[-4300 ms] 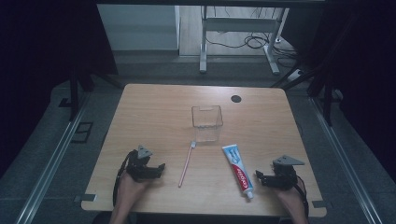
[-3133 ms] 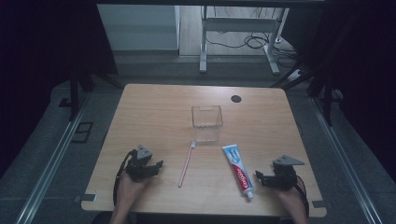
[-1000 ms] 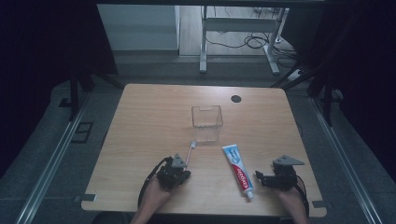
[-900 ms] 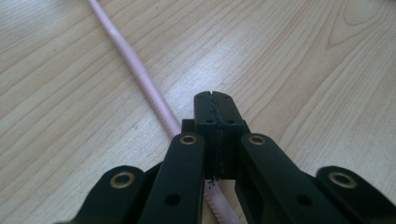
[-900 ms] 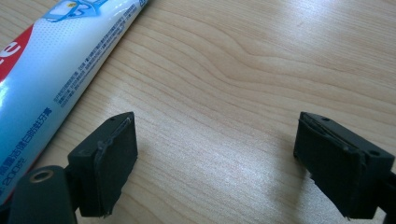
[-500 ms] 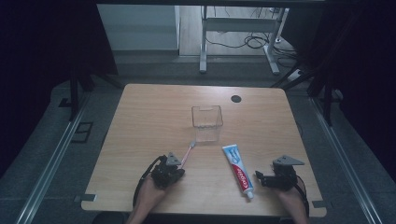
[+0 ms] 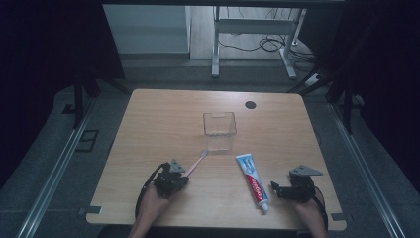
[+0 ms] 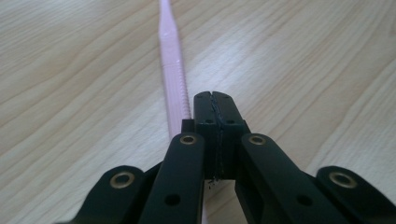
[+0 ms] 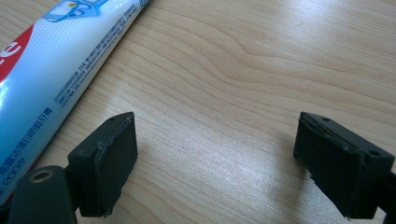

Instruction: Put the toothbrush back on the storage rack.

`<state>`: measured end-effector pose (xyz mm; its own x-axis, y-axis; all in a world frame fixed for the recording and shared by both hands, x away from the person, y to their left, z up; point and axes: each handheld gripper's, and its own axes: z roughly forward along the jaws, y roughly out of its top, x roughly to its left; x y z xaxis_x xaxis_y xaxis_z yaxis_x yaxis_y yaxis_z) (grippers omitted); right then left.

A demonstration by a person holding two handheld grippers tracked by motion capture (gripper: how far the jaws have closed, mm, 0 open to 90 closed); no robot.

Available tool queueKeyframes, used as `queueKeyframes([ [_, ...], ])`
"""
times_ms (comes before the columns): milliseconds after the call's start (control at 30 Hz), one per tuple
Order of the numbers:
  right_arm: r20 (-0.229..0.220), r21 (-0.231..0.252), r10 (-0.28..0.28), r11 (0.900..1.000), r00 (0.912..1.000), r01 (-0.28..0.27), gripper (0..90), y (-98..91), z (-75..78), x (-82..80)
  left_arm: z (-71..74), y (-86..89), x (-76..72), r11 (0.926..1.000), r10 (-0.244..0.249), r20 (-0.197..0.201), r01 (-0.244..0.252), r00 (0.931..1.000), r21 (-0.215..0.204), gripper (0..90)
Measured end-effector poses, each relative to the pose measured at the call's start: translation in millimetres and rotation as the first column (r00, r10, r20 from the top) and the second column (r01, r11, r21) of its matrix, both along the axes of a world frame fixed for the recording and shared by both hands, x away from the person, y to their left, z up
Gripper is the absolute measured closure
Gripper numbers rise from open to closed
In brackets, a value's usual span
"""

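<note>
- Left gripper low over the near-left part of the table, jaws pressed flat together, nothing pinched between them.
- Pink toothbrush lying flat just beside those closed jaws in the left gripper view, handle running past their left edge and away up the wood; touching or merely alongside, cannot tell.
- From above, toothbrush slanting from the left gripper up toward the clear box, its head end just short of the box's near wall.
- Right gripper down at the near-right corner, jaws spread wide with bare wood between, holding nothing.
- Toothpaste tube stretched along the left side of the right gripper view, just beside the nearer jaw, not between the pair.
- Same toothpaste tube in the high view lying between the two grippers, cap end toward the near edge.
- Small dark round spot far back on the table, well apart from everything.
- Metal table legs and loose cables on the floor beyond the far edge.
- Versus a second ago: left gripper shifted a little to the left along the near side, toothbrush now swung so its head points more toward the box; right gripper and tube unmoved.
- Versus the earliest frame: left gripper well in from the near-left corner.
</note>
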<state>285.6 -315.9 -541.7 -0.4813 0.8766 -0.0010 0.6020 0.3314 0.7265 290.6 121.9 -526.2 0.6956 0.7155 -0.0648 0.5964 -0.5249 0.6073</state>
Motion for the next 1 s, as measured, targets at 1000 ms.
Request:
queueKeyframes([
  [1000,0.001,-0.001,0.003,1.0,1.0,-0.003,13.2,-0.2,0.0,0.1,16.5,3.8,27.1,0.9976,-0.015,-0.099,0.022,0.995,0.066,60.4],
])
